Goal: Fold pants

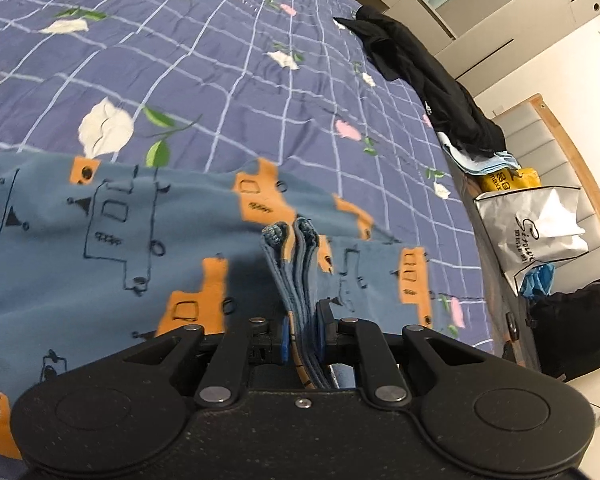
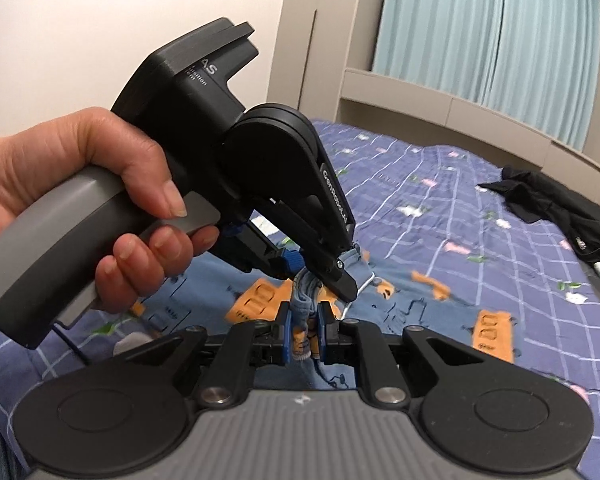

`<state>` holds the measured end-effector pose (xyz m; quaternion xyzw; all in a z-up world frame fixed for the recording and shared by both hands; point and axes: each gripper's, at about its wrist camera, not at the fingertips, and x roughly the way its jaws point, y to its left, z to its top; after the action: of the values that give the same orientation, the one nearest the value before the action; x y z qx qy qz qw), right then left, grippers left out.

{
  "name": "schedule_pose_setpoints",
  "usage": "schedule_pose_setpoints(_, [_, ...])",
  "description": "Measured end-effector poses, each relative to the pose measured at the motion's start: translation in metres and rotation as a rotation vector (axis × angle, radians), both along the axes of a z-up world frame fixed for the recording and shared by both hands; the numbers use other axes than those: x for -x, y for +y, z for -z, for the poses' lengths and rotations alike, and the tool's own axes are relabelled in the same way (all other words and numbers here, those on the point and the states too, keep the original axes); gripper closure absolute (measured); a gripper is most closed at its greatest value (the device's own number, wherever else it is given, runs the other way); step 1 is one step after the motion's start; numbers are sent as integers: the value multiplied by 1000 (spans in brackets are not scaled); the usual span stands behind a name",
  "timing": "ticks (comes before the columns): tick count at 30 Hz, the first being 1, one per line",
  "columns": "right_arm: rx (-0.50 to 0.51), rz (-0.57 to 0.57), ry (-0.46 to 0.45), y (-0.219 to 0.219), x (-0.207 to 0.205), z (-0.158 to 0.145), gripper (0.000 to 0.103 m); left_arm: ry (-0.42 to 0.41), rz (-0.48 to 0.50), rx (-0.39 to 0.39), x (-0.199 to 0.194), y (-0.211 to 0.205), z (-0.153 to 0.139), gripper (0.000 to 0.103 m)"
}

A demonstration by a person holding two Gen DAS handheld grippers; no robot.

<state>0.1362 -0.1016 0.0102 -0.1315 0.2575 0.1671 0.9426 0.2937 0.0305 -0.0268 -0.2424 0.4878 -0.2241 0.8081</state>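
Left hand-held gripper (image 1: 304,336) pinches several stacked layers of the pants (image 1: 100,240), low centre; right hand-held gripper (image 2: 304,332) clamps a bunched edge just beside it, likely keeping layers aligned; beyond, cloth sags onto the bed (image 1: 220,60).

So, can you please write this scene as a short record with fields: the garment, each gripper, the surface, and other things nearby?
garment: blue pants with orange printed blocks, partly lying on the bed, edges bunched and lifted
left gripper: jaws shut on stacked pants layers
right gripper: jaws shut on a bunched pants edge
surface: purple checked bedsheet with flowers
nearby: black clothes at the bed edge; white paper bag beside the bed
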Motion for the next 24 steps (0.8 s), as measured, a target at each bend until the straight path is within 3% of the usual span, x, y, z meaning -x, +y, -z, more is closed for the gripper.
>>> schedule_pose_setpoints(4, [10, -11, 26, 2, -7, 9, 84, -2, -13, -17, 0, 5, 6, 79])
schedule_pose_setpoints(6, [5, -17, 28, 0, -6, 11, 76, -12, -25, -34, 1, 8, 6, 63])
schedule_pose_setpoints(8, [7, -22, 29, -3, -7, 10, 44, -27, -44, -57, 3, 11, 4, 50])
schedule_pose_setpoints(9, [10, -25, 26, -6, -6, 10, 38, -38, -53, -72, 4, 11, 2, 42])
schedule_pose_setpoints(14, [36, 21, 27, -33, 9, 17, 11, -128, -37, -168, 14, 0, -2, 25])
schedule_pose_setpoints(17, [19, 119, 21, -61, 14, 20, 2, -194, -13, -259, 22, -16, 0, 21])
schedule_pose_setpoints(24, [35, 297, 12, -110, 12, 24, 1, -360, 22, -485, 50, -51, 10, 15])
